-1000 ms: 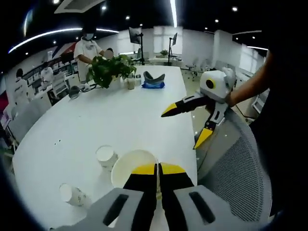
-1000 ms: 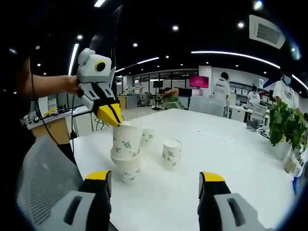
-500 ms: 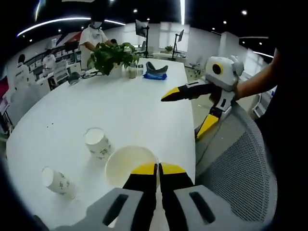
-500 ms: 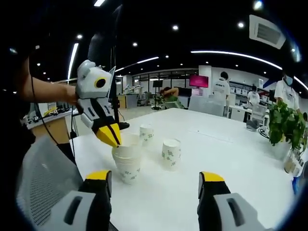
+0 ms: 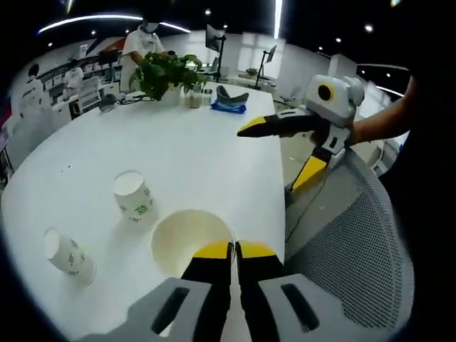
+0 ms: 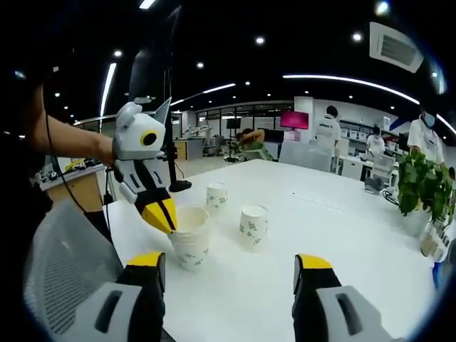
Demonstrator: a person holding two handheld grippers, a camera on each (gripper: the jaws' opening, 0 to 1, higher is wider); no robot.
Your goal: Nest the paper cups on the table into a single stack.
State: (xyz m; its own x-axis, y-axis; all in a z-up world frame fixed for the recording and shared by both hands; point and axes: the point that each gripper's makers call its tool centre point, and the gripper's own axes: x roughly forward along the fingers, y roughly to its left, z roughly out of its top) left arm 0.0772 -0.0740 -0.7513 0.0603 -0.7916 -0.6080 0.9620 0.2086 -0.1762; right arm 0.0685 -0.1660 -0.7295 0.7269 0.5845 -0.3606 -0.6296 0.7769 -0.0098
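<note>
White table point(image 6: 342, 228), left claw point(image 6: 161, 216) pinching cup stack point(image 6: 189, 242) rim, right claw point(image 6: 229, 274) spread.

Cups: one nested stack point(image 6: 191, 239) gripped at its rim between the left tongs' point(image 6: 161, 216) closed tips; two single cups point(image 6: 253, 228) point(image 6: 216, 196) standing beyond it. Plants: one point(image 5: 167, 71), far across the table point(image 5: 185, 149). Tongs: two; the right point(image 6: 230, 274) gaping.
</note>
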